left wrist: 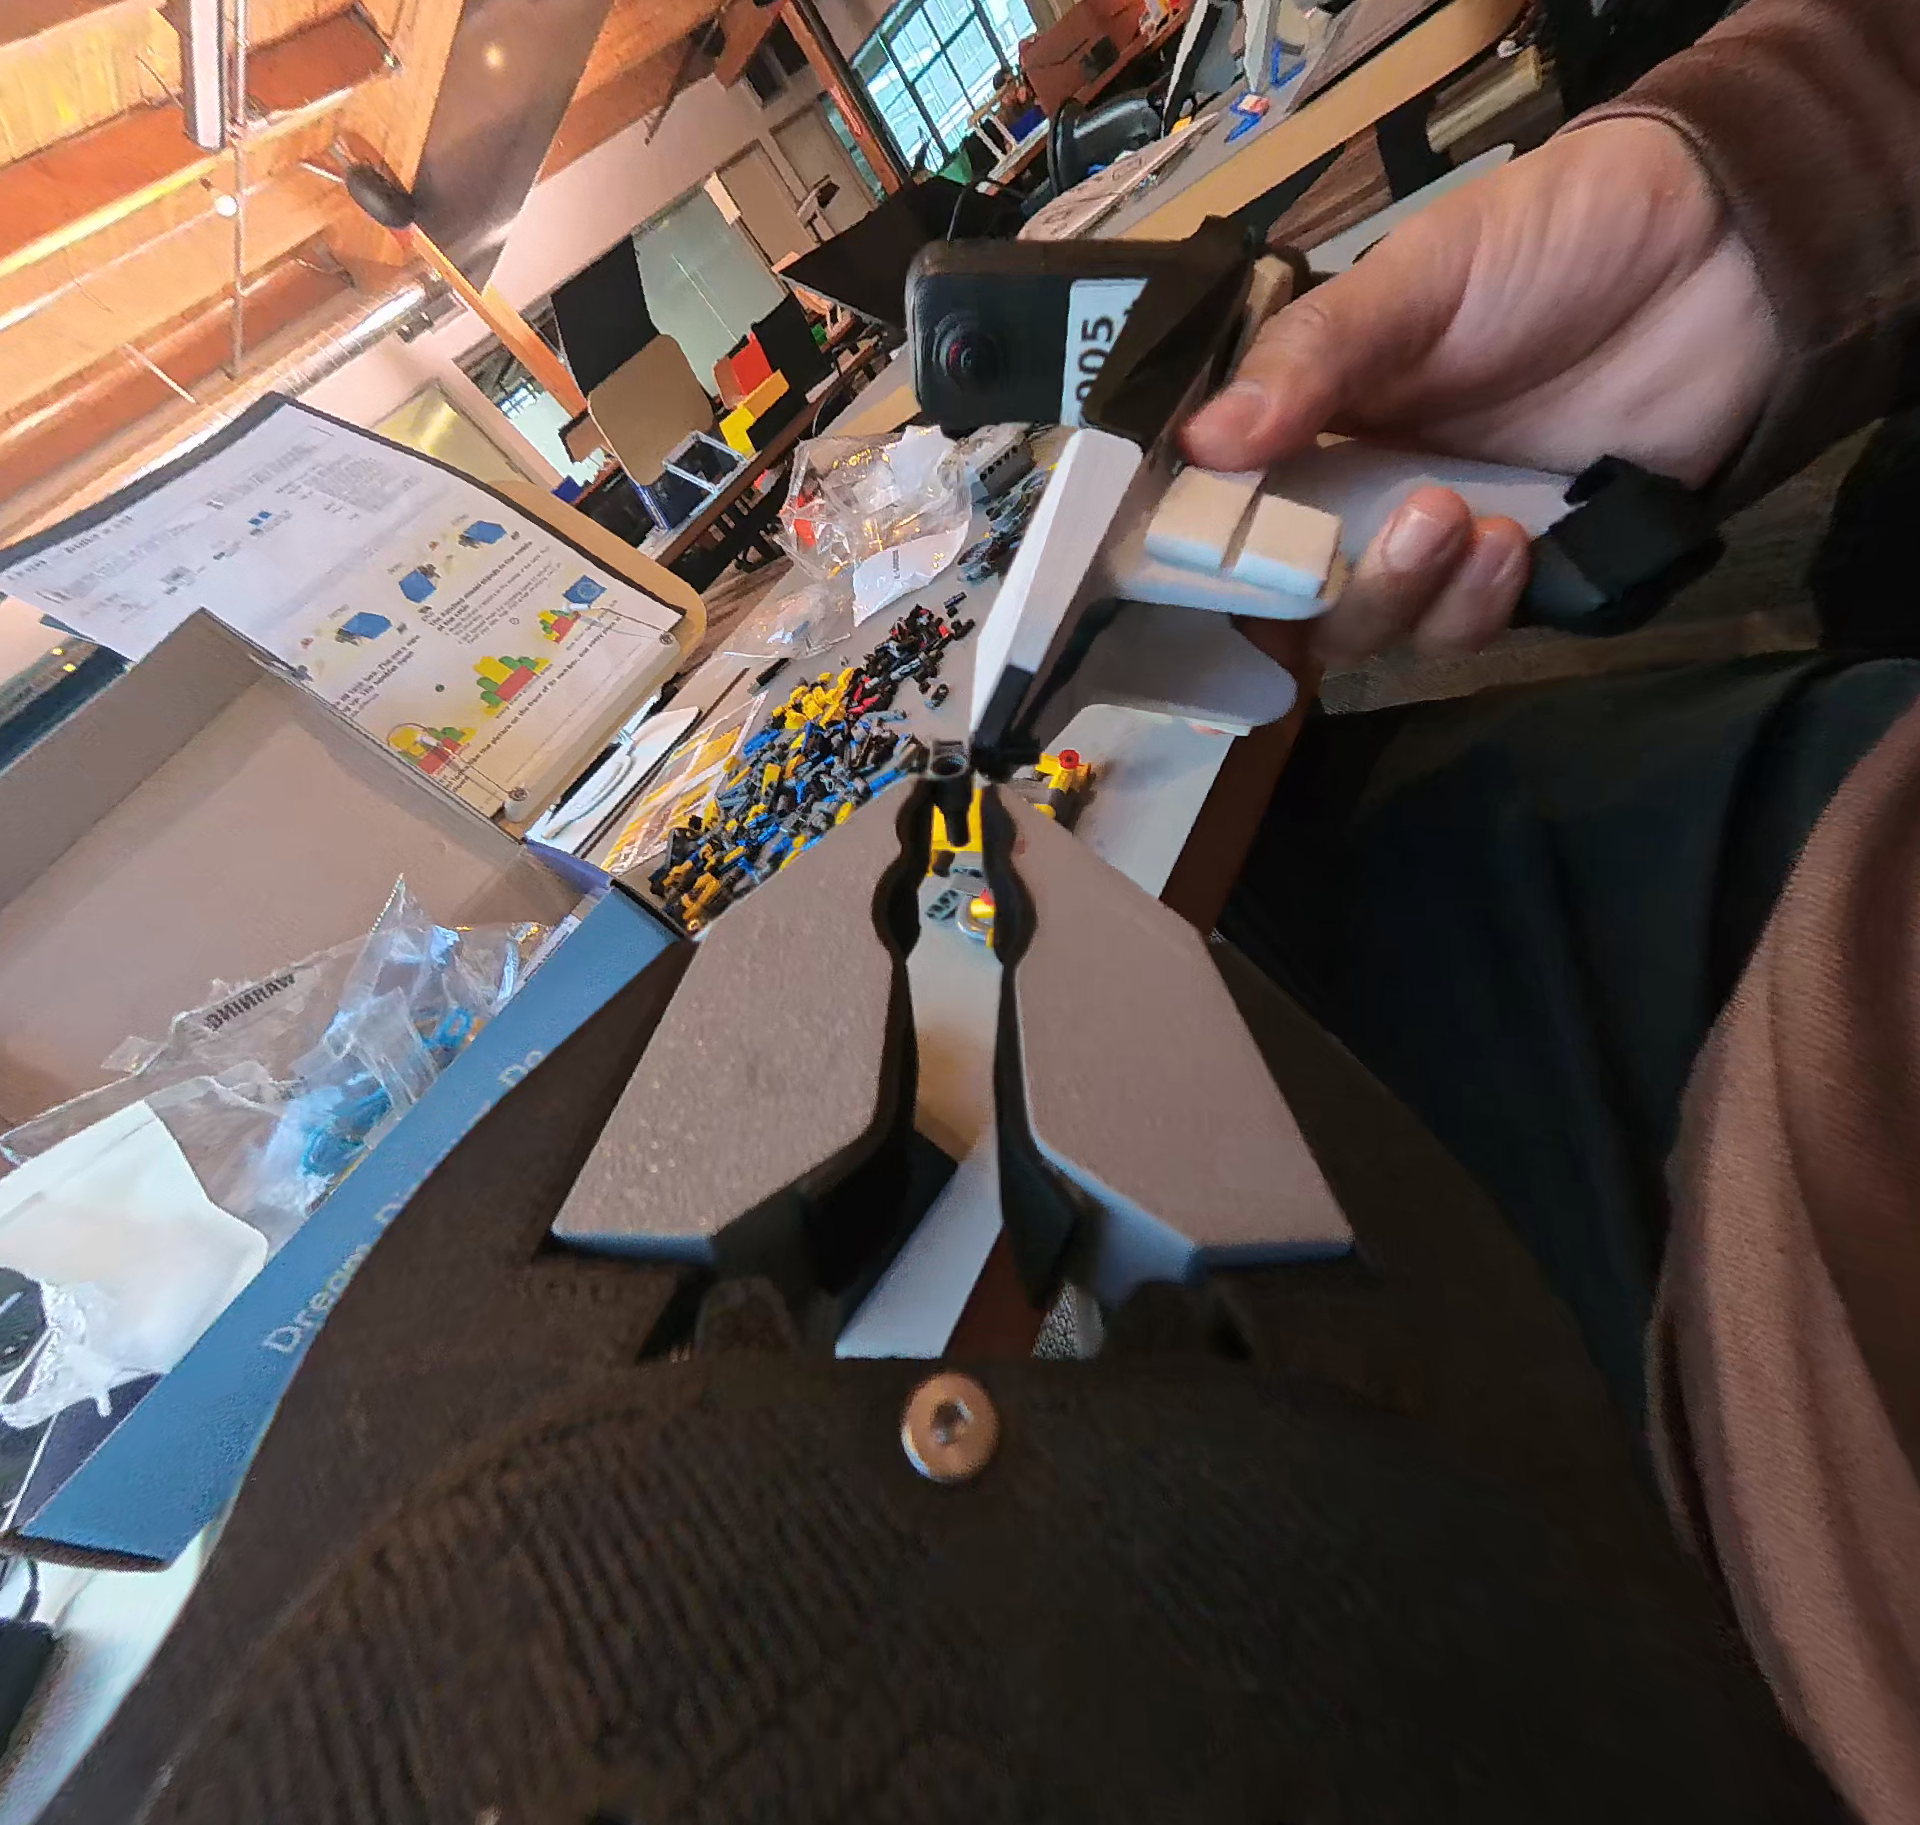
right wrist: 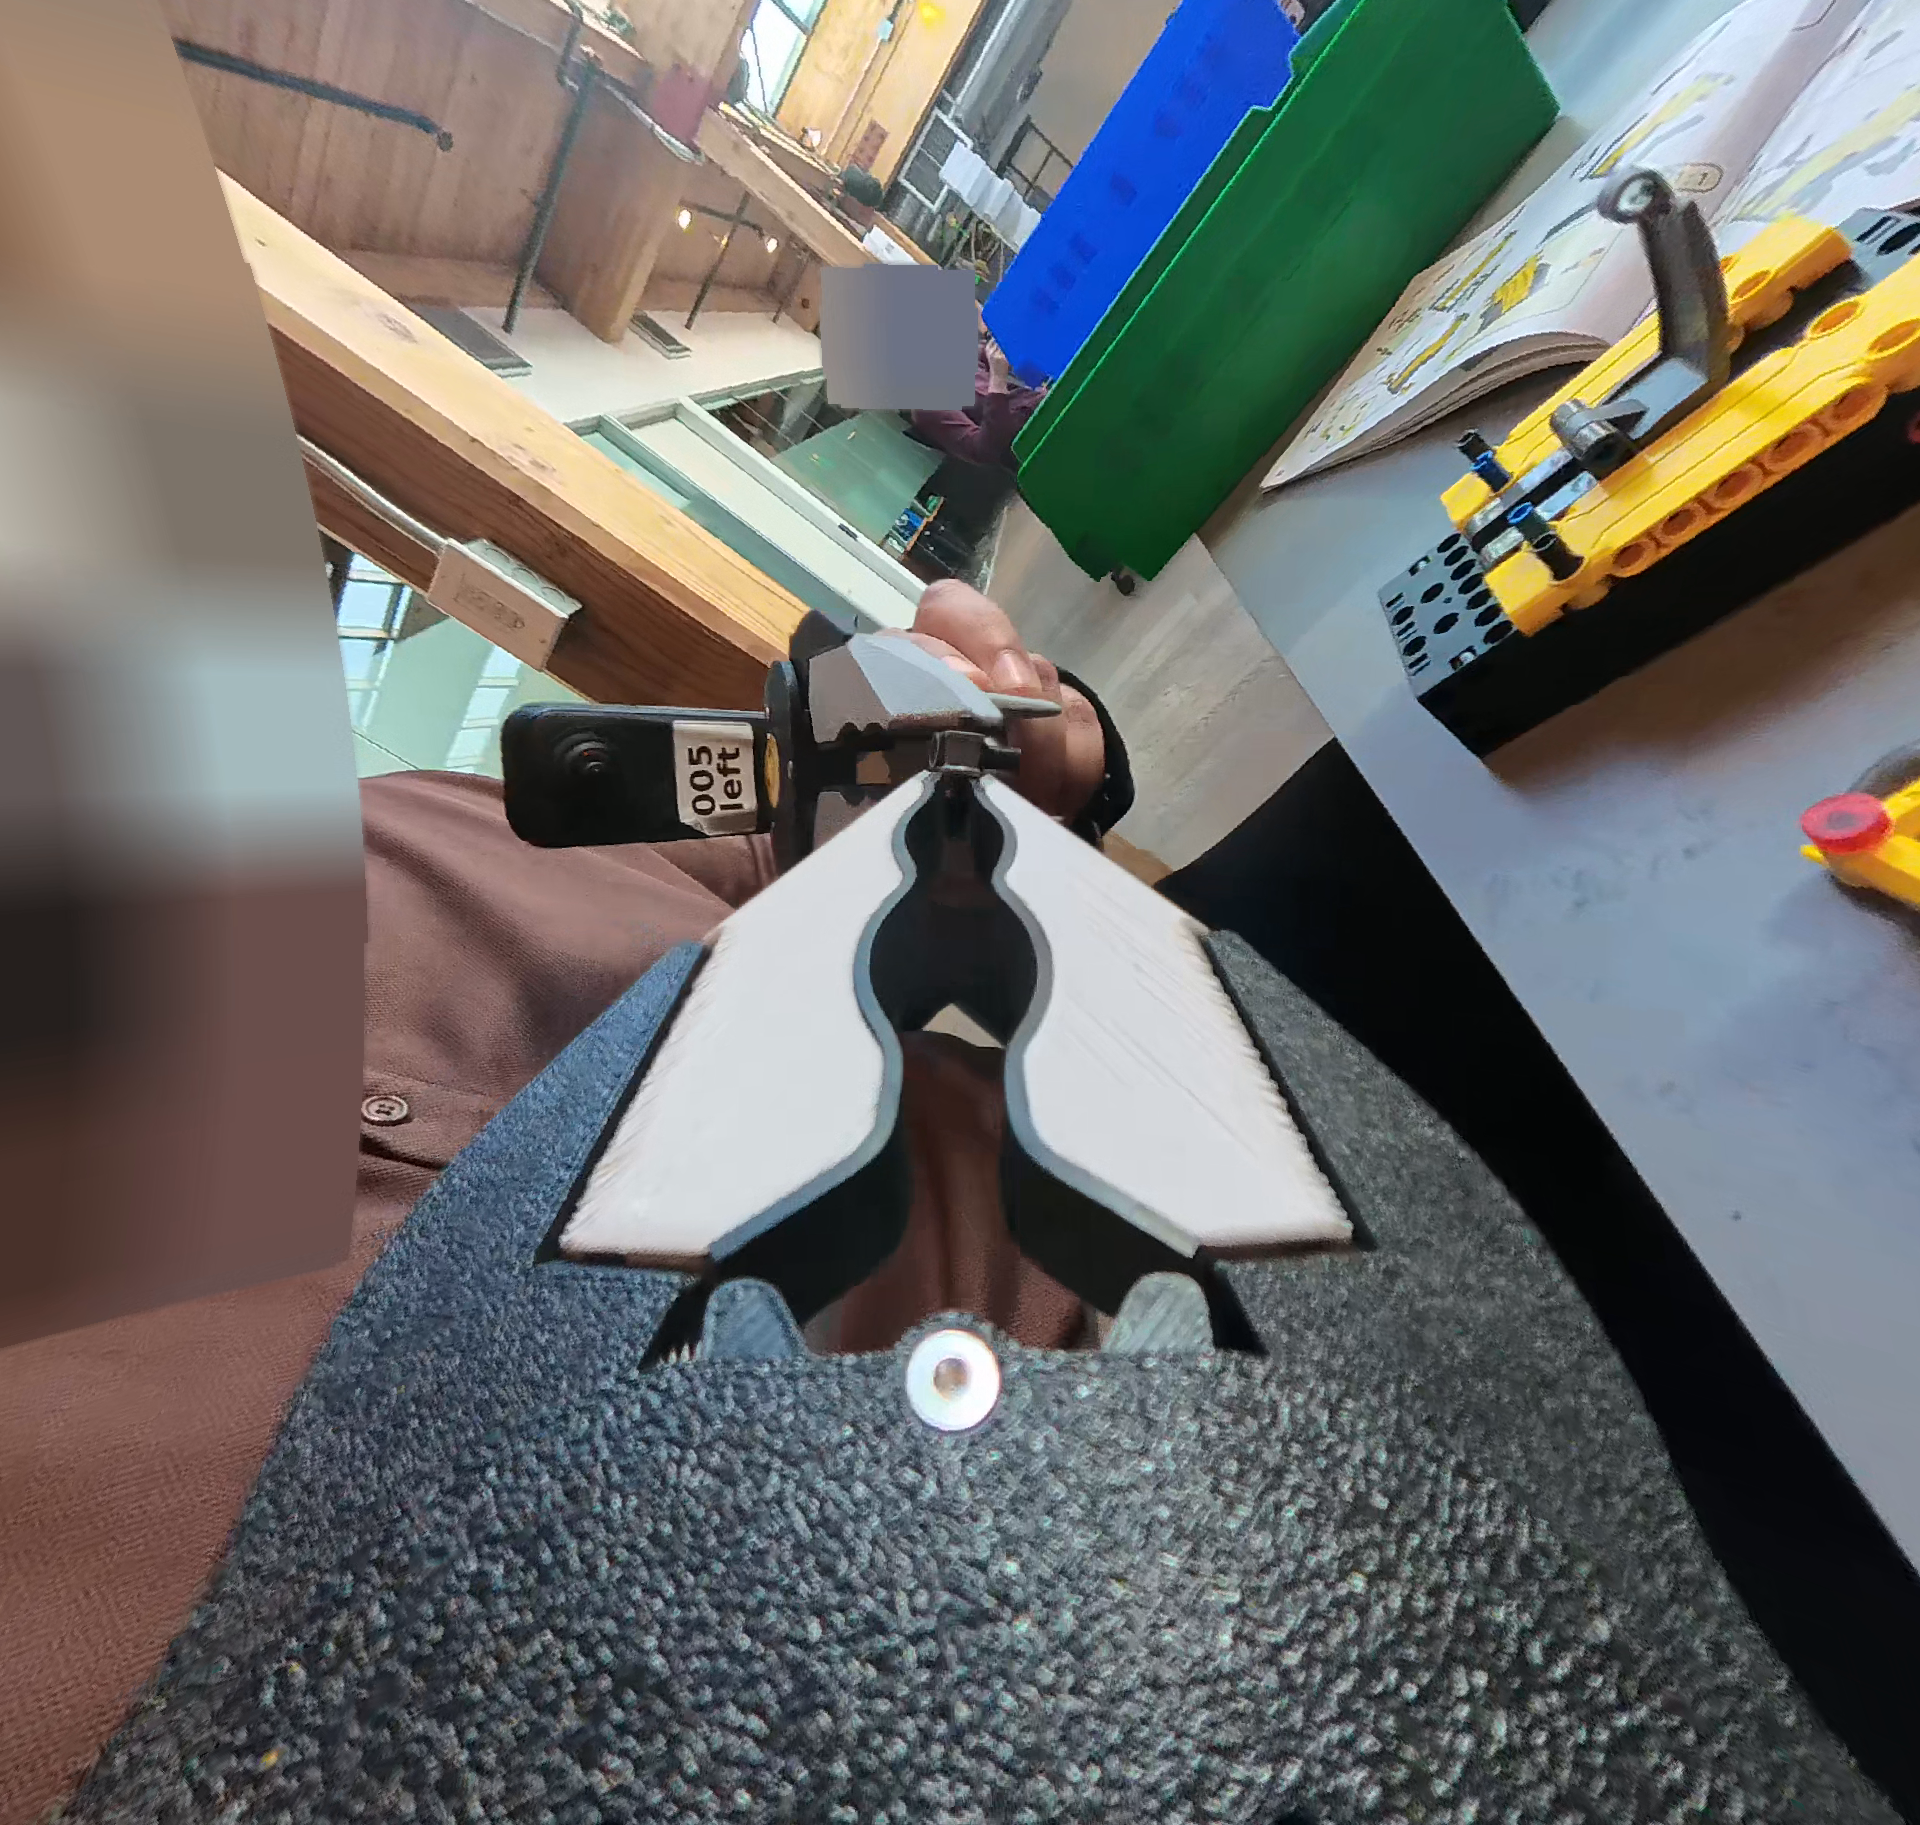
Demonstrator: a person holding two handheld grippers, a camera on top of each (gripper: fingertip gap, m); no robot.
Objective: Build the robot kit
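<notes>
Timber beams and tall windows frame a workshop, and a grey surface (left wrist: 1132,778) carries the clutter of a building-brick kit. The landmark is the small dark connector piece (left wrist: 948,759), held up off the surface edge over a person's lap.

The left claw (left wrist: 961,788) has its fingertips pressed onto the lower end of this piece, pinching it. The right claw (left wrist: 992,749) comes in from above and to the right of it in the left wrist view, its tips closed against the same piece, so both claws meet there. In the right wrist view the right claw (right wrist: 954,786) points straight at the piece (right wrist: 961,752), with the left claw (right wrist: 940,736) gripping it from the far side; the right claw's tips touch the piece, nearly together. A hand (left wrist: 1475,341) in a brown sleeve holds the right claw's handle.

Beyond the connector piece lies a heap of small yellow, blue, black and red parts (left wrist: 800,767). Just behind it sits a partly built yellow assembly (left wrist: 1060,778). Left of the piece stand an open cardboard box (left wrist: 208,840) with plastic bags (left wrist: 312,1069) and a sheet of pictured instructions (left wrist: 343,549).

In the right wrist view, right of the piece, a yellow-and-black beam model (right wrist: 1662,487) rests on the surface by an open booklet (right wrist: 1507,248), with green (right wrist: 1288,321) and blue bins (right wrist: 1143,165) behind.
</notes>
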